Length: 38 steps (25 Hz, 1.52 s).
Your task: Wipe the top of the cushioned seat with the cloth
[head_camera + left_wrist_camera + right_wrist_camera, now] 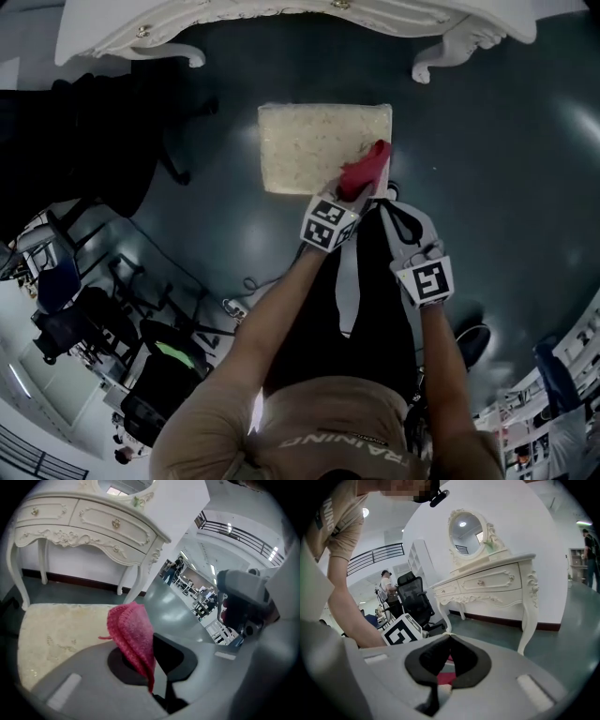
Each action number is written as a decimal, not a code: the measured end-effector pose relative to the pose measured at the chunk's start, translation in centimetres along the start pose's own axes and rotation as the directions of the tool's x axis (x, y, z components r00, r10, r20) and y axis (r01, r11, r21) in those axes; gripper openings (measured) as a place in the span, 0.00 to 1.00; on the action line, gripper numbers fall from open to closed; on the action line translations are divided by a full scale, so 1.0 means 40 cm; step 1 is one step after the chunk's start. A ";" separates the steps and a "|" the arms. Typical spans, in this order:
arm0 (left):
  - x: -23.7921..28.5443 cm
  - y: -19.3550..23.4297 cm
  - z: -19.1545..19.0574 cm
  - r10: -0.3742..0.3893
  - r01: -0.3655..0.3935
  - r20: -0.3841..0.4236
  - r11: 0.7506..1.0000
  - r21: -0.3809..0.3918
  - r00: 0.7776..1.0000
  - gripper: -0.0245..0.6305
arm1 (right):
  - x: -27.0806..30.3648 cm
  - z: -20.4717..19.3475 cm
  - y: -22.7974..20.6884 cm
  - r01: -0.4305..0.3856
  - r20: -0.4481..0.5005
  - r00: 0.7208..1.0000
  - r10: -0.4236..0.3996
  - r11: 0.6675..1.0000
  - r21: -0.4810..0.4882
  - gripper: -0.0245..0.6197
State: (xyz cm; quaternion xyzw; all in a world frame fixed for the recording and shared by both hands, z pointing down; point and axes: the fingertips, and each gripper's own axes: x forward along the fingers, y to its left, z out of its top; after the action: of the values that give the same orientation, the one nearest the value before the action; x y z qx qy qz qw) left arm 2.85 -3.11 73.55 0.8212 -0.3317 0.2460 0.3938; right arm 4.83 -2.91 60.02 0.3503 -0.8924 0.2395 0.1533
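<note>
The cream cushioned seat [314,145] stands on the dark floor in front of me. My left gripper [359,190] is shut on a red knitted cloth [367,167], which hangs over the seat's near right corner. In the left gripper view the cloth [132,632] stands up out of the closed jaws [149,663], with the seat's top [61,630] to the left below it. My right gripper [392,194] hovers just right of the left one, off the seat's edge. Its jaws [449,638] meet at the tips with nothing held; red shows behind them.
A white carved dressing table [281,23] stands just beyond the seat, its legs [436,58] near the far corners. A black office chair [415,599] and a black cart [84,319] sit to the left. A person [386,590] stands far off.
</note>
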 end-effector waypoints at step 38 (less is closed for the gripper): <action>-0.538 0.653 -0.395 0.317 -0.323 -0.065 0.936 -0.142 0.946 0.09 | 0.237 -0.034 0.459 -0.028 -0.077 0.997 0.024 0.998 -0.047 0.04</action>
State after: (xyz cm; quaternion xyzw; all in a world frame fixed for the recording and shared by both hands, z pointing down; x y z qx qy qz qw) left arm -32.87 4.96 80.84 0.7189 -0.4704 0.2979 0.4160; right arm -14.56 4.34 59.47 0.3254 -0.8960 0.2331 0.1925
